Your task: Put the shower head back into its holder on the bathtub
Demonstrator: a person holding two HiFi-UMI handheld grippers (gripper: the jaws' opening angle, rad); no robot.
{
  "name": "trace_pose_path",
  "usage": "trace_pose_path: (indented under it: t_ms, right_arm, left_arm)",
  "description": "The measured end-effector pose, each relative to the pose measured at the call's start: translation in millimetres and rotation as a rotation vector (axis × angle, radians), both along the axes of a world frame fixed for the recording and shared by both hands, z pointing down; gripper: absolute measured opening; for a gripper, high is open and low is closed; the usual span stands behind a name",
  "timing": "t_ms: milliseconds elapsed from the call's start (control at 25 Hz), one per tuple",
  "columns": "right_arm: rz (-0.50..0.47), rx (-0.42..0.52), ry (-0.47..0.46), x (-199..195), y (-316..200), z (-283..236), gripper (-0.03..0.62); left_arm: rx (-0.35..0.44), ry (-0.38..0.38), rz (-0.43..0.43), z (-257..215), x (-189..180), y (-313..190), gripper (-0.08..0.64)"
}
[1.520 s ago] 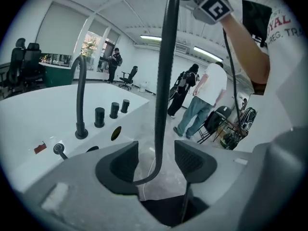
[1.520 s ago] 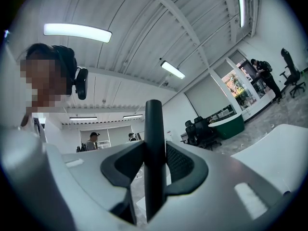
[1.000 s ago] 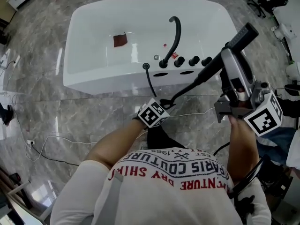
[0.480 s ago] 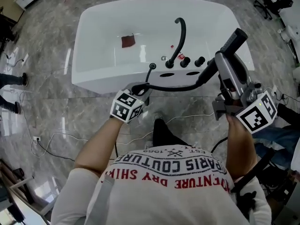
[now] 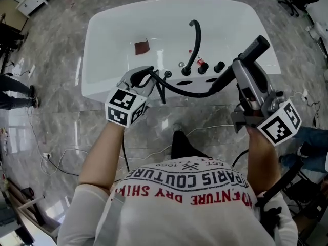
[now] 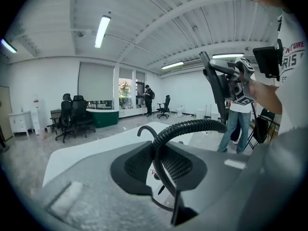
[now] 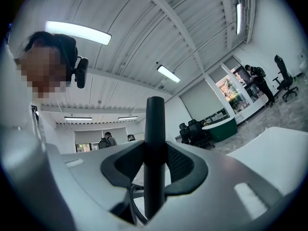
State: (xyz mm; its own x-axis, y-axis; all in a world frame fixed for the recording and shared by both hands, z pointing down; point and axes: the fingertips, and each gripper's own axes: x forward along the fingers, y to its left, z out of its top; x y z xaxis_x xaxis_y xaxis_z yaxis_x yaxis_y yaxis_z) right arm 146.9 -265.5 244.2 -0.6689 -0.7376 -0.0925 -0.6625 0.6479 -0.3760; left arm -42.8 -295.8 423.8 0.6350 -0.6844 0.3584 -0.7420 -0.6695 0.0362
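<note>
The black shower head [image 5: 254,49] points up and to the right over the tub's near right corner. My right gripper [image 5: 237,70] is shut on its handle [image 7: 154,143], which stands upright between the jaws. Its ribbed black hose [image 5: 187,91] sags to the left to my left gripper [image 5: 146,75], which is shut on the hose [image 6: 158,148] by the white bathtub's near rim [image 5: 128,92]. A small black fitting [image 5: 167,74] sits on that rim beside the left jaws, with the hose passing close by. From the left gripper view I see the right gripper [image 6: 239,83] holding the shower head high.
A curved black spout [image 5: 195,42] and black knobs [image 5: 211,66] stand on the rim between the grippers. A red-brown cloth [image 5: 142,47] lies inside the tub. Cables [image 5: 54,158] trail on the marble floor, and a person [image 5: 15,94] stands at the left.
My left gripper has risen from near the floor and moved left to the tub's rim, carrying the hose. The right gripper with the shower head has hardly moved.
</note>
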Motion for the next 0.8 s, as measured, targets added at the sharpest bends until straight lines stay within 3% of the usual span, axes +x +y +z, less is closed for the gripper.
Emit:
trace_pose_path:
  t_ms: [520, 800]
  right_arm:
    - [0.031, 0.029, -0.049, 30, -14, -16, 0.138]
    - [0.026, 0.019, -0.029, 30, -36, -14, 0.138]
  left_arm:
    - [0.210, -0.039, -0.030, -85, 6, -51, 0.064]
    - [0.160, -0.046, -0.063, -74, -1, -72, 0.064]
